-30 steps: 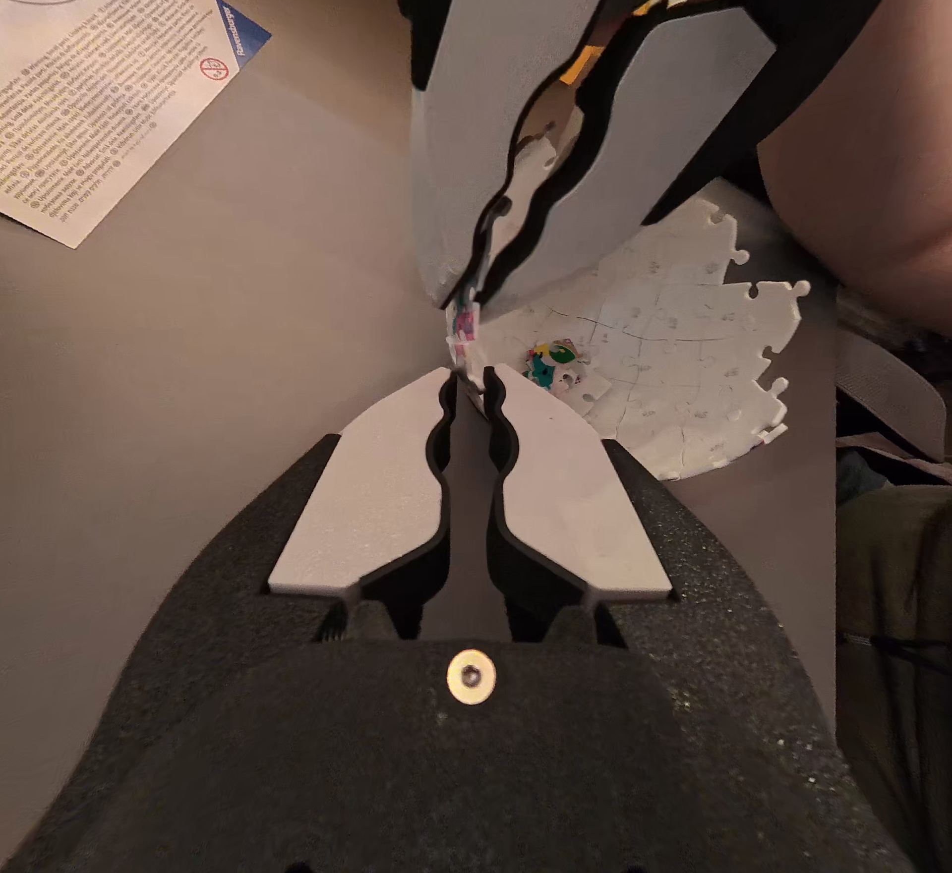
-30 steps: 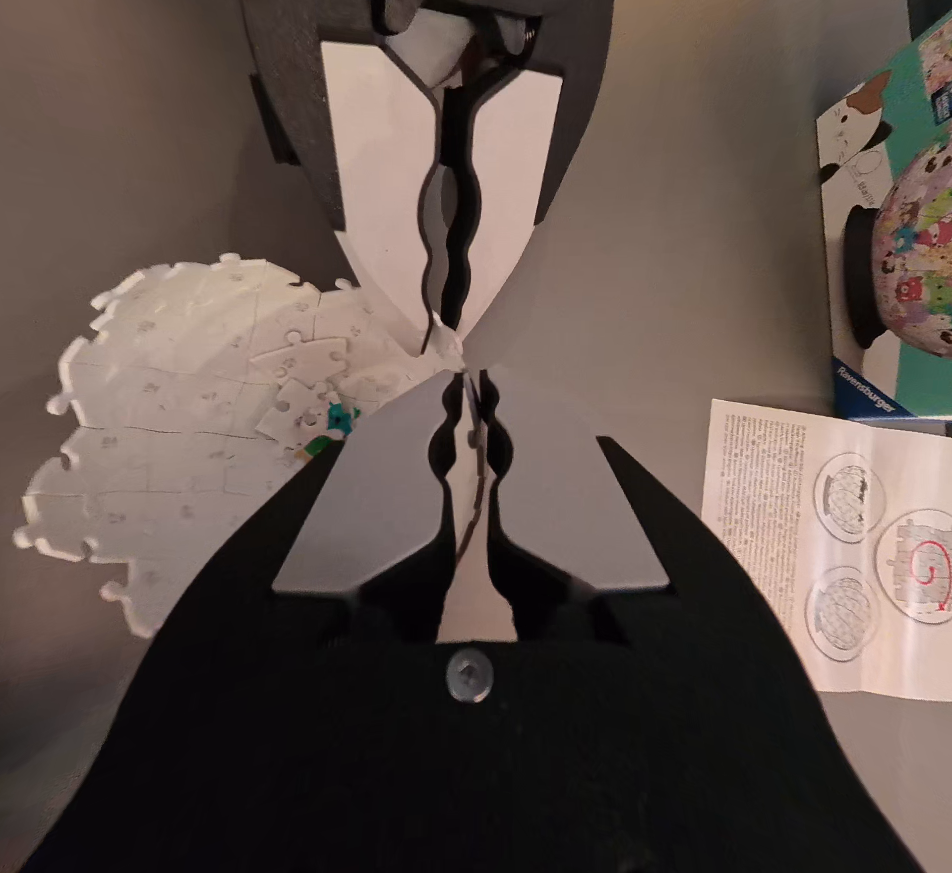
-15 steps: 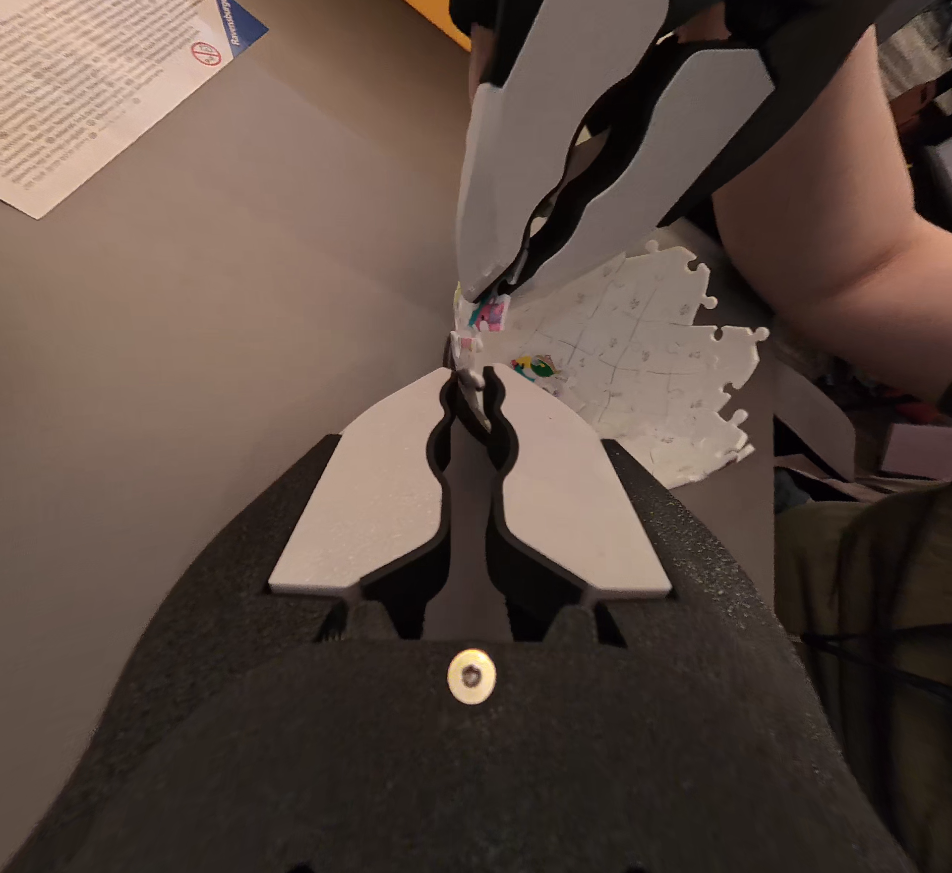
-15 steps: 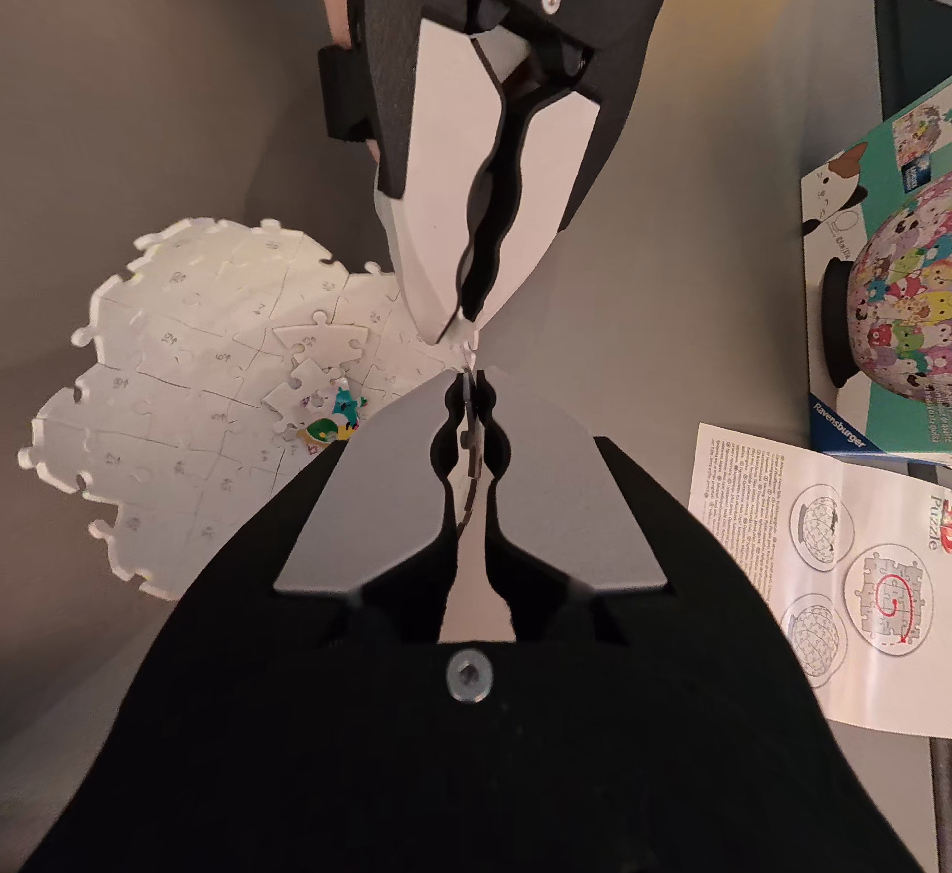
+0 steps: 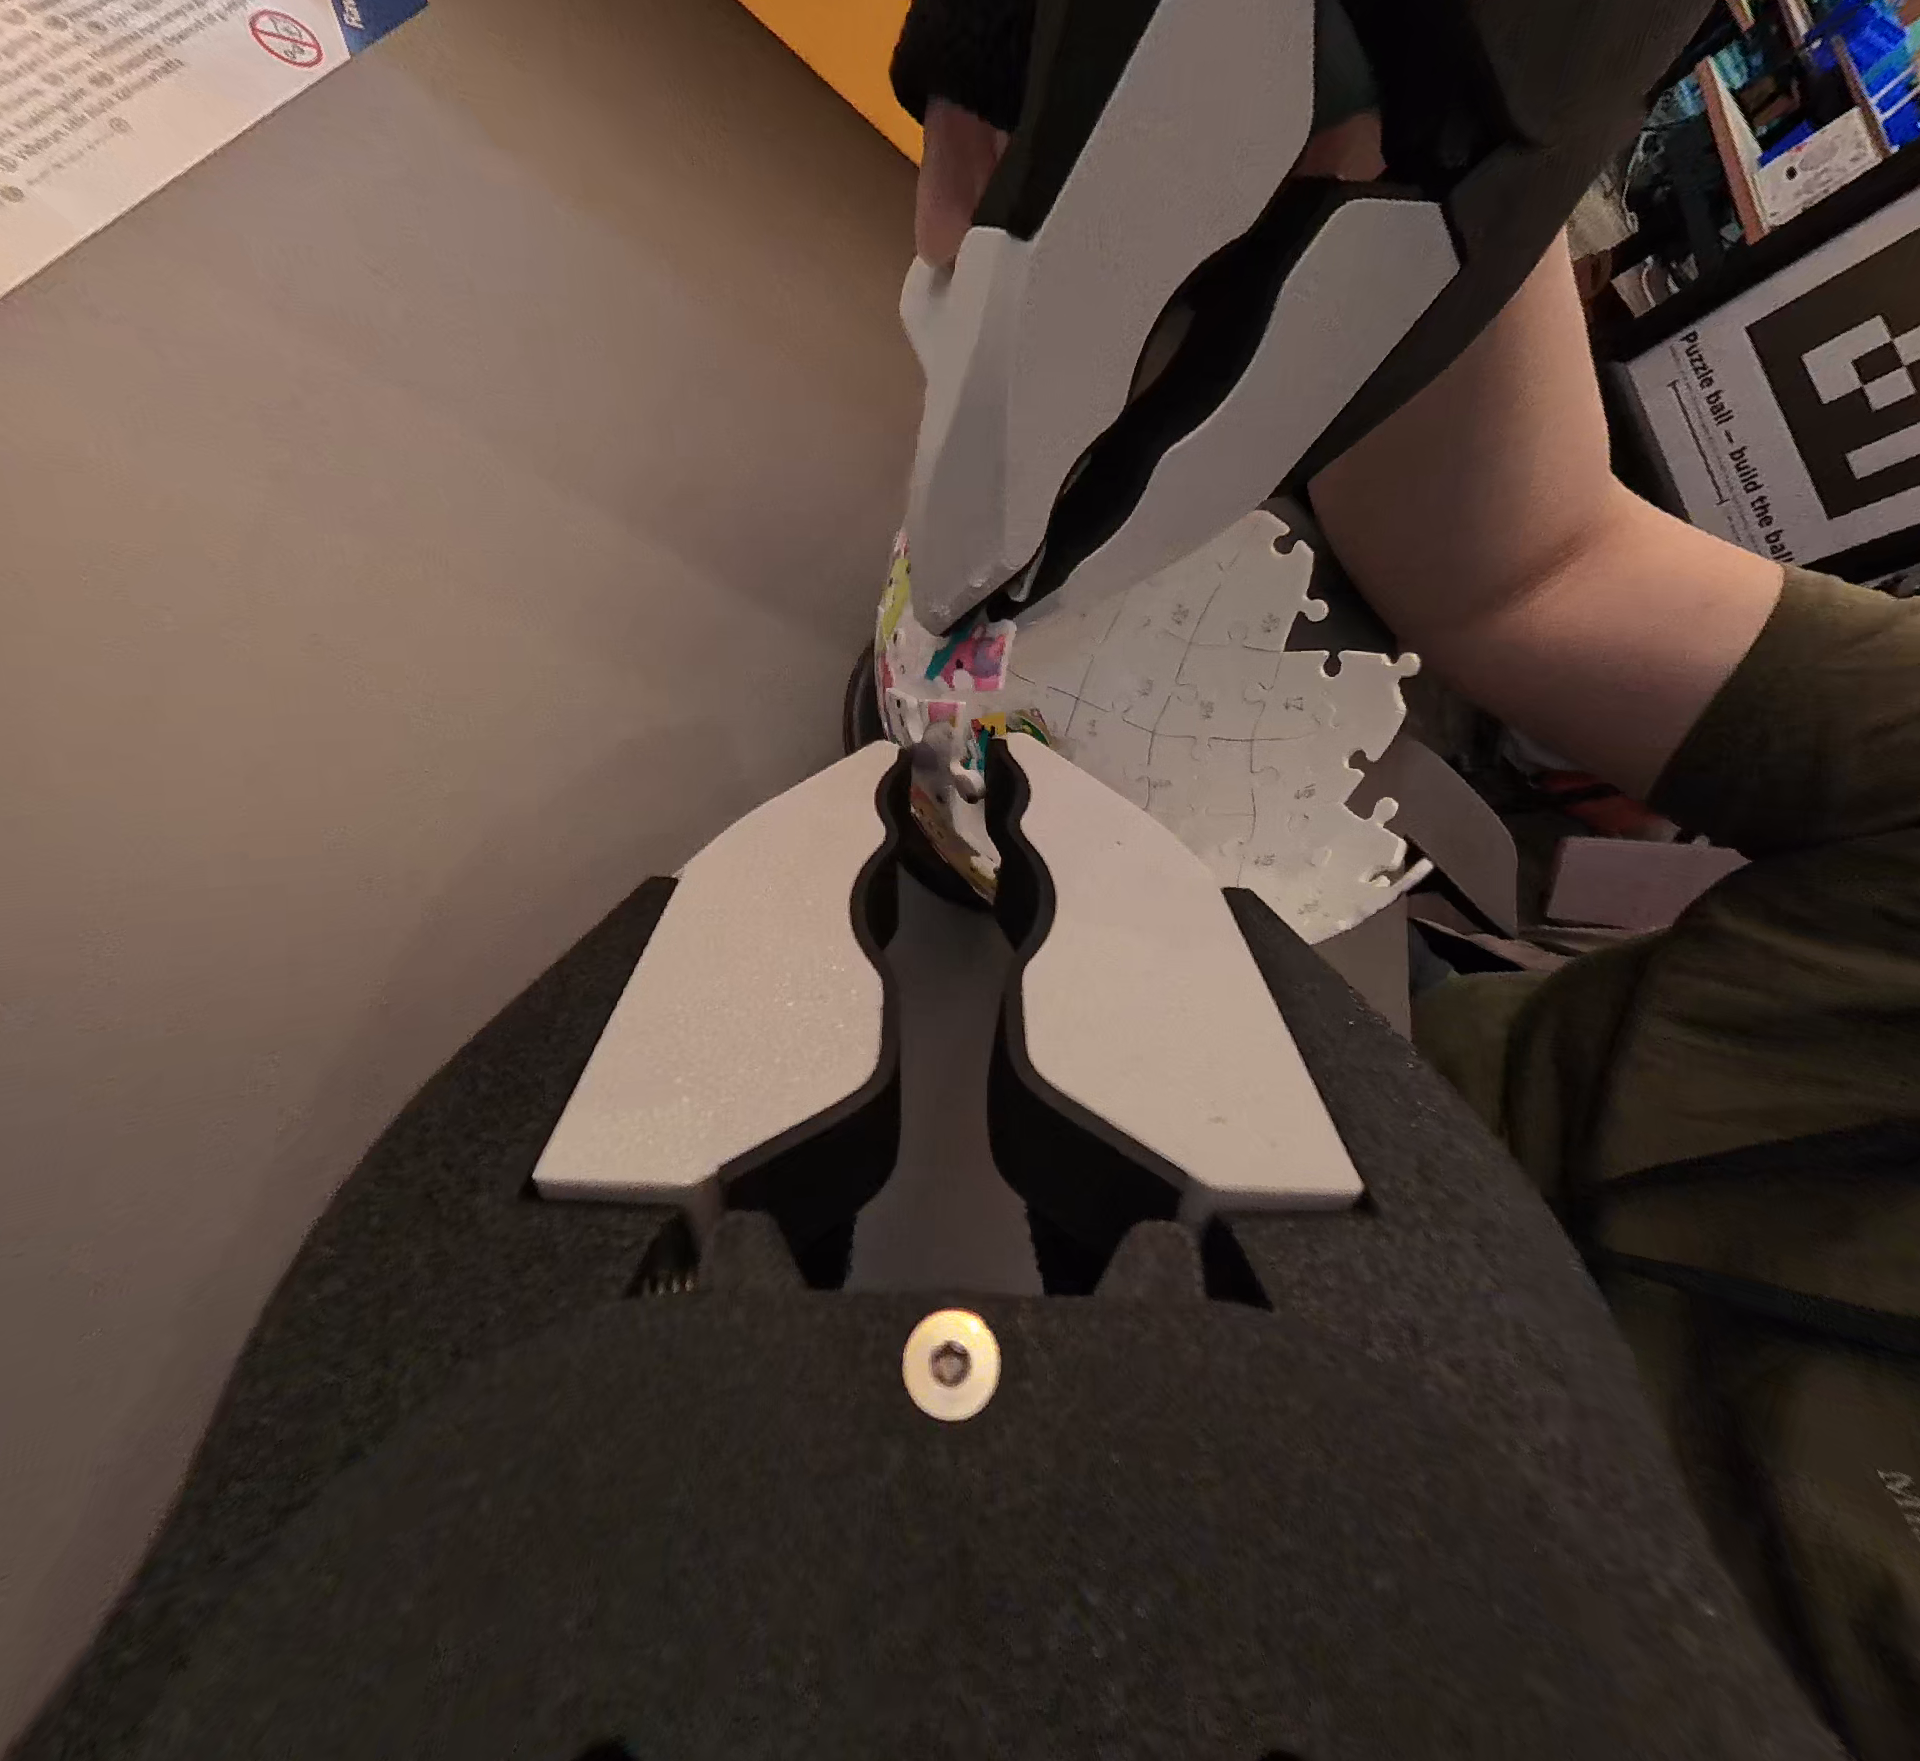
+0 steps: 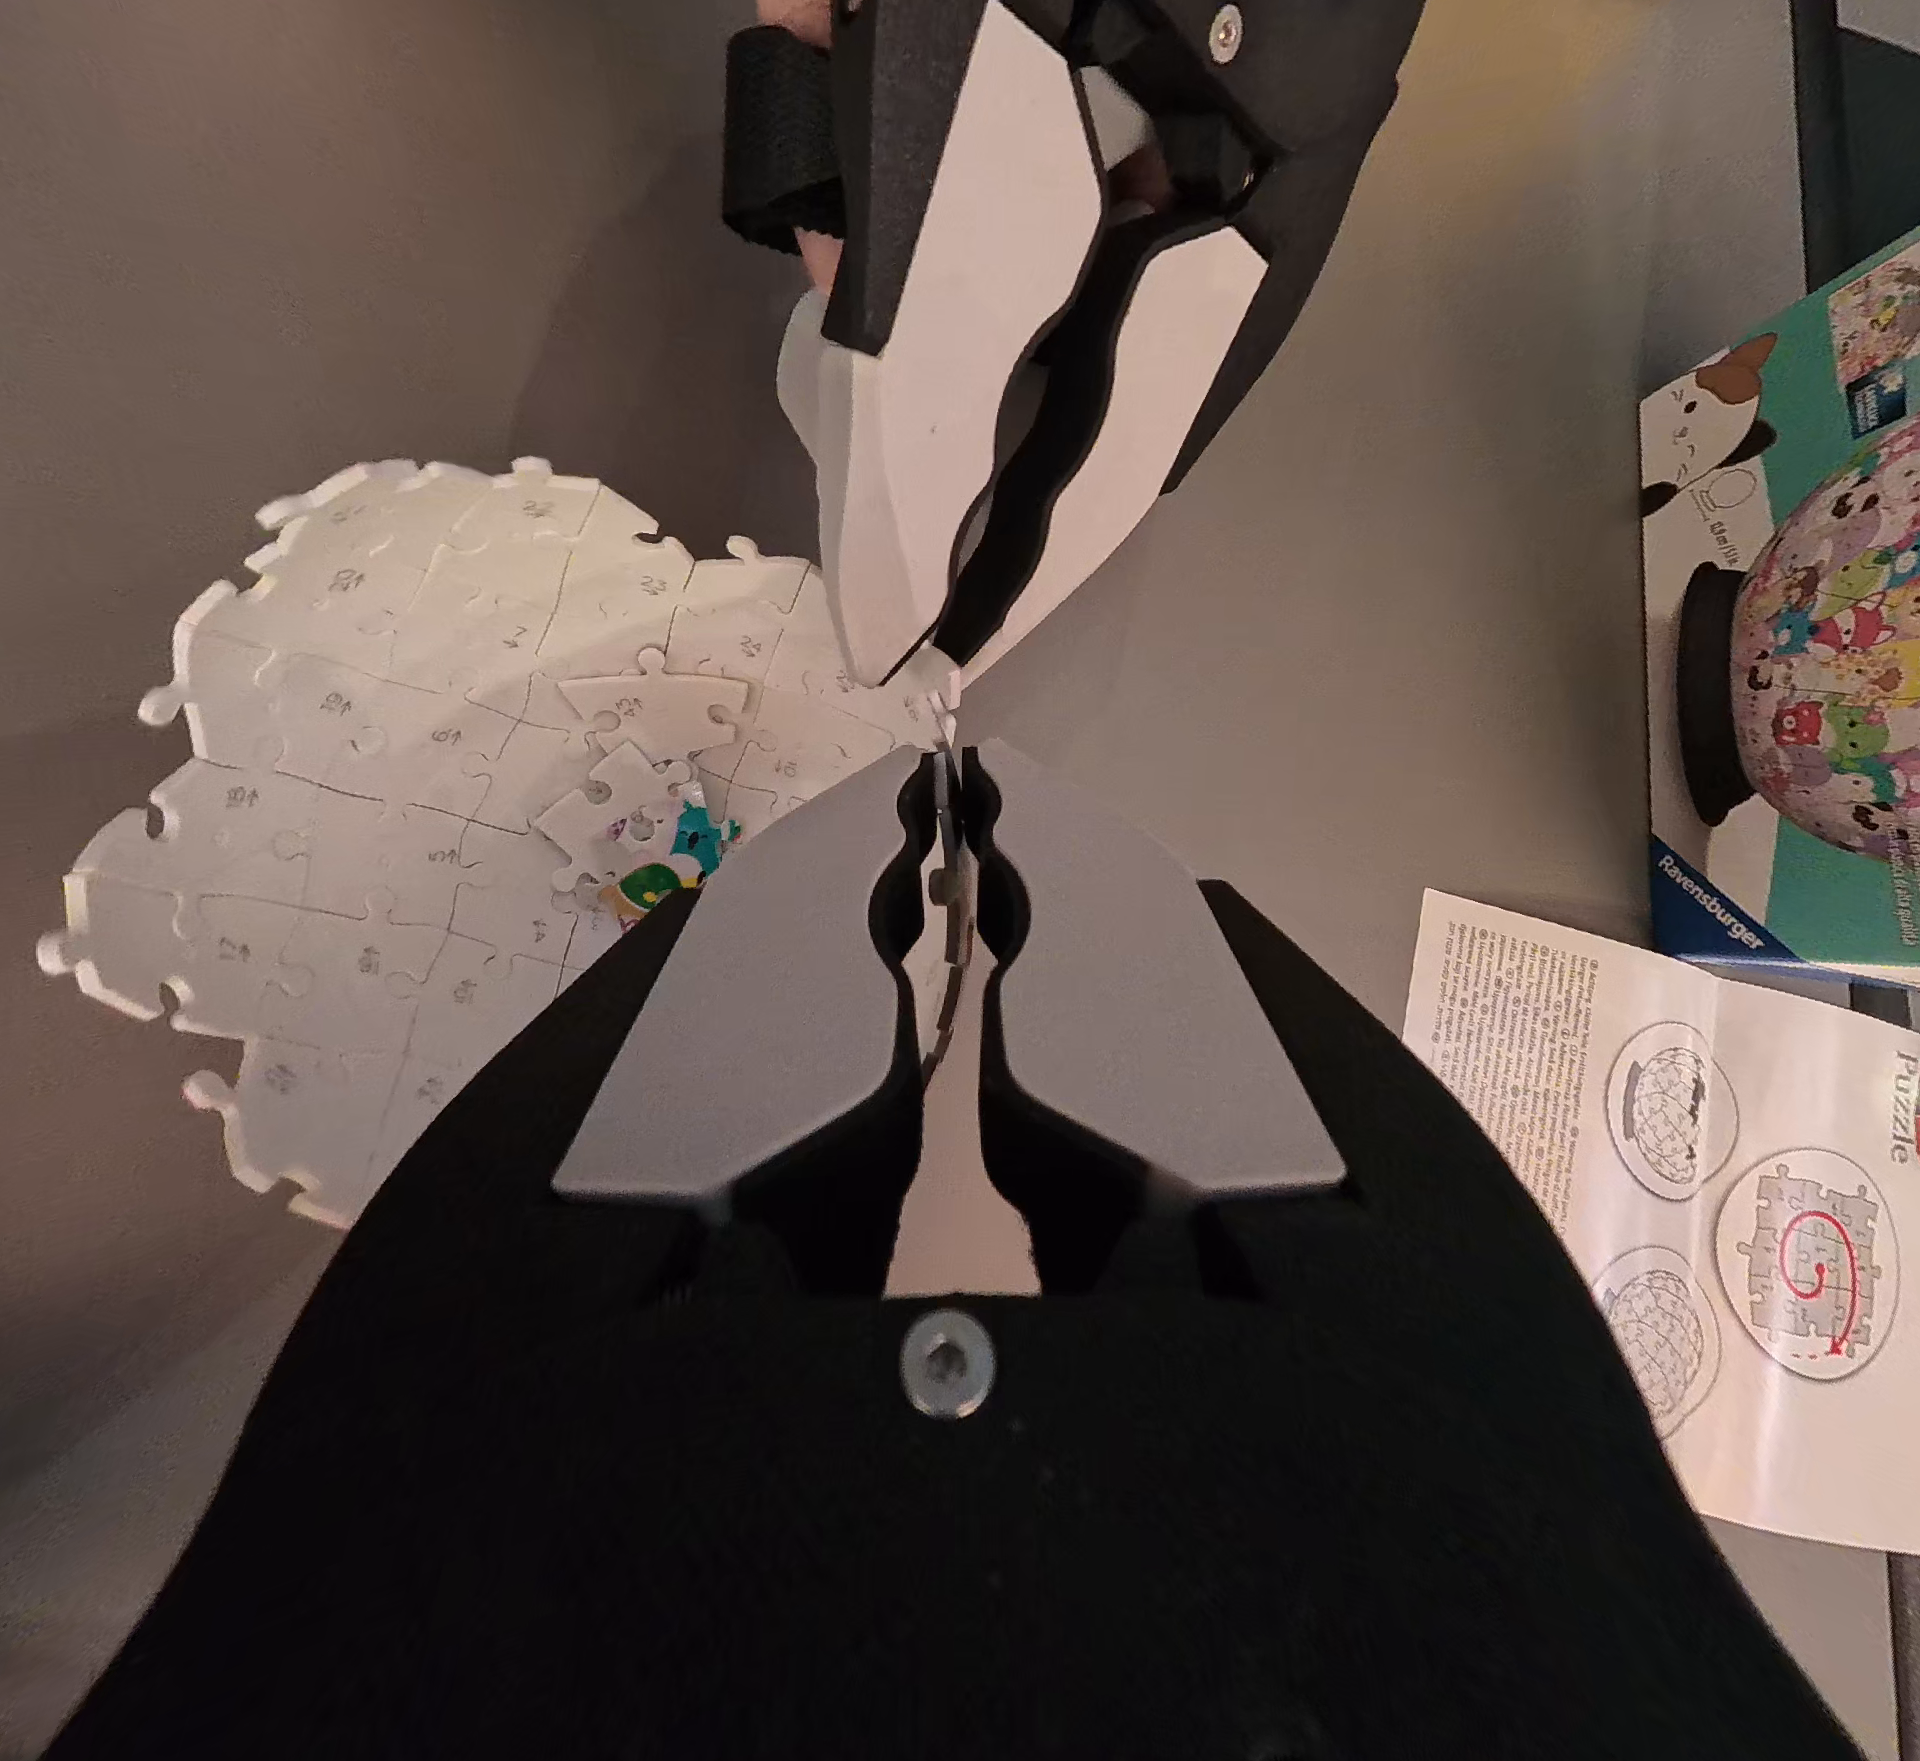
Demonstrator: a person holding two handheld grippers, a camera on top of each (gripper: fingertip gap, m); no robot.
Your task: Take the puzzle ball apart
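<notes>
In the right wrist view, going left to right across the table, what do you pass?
White puzzle shell → the meeting tips of left gripper and right gripper → instruction leaflet → puzzle box.

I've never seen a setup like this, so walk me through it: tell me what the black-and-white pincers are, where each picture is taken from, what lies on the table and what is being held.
The pincers are two hand-held grippers, one in each of a person's hands, with a camera on each looking along its fingers. In the left camera's picture the left gripper is at the bottom and the right one comes in from above; the right gripper shows likewise in its own picture. Both are shut on the rim of the puzzle ball shell, a half-open white bowl of joined pieces, where their tips almost meet. A few loose pieces lie inside it. On the grey table lie an instruction leaflet and the puzzle box.
</notes>
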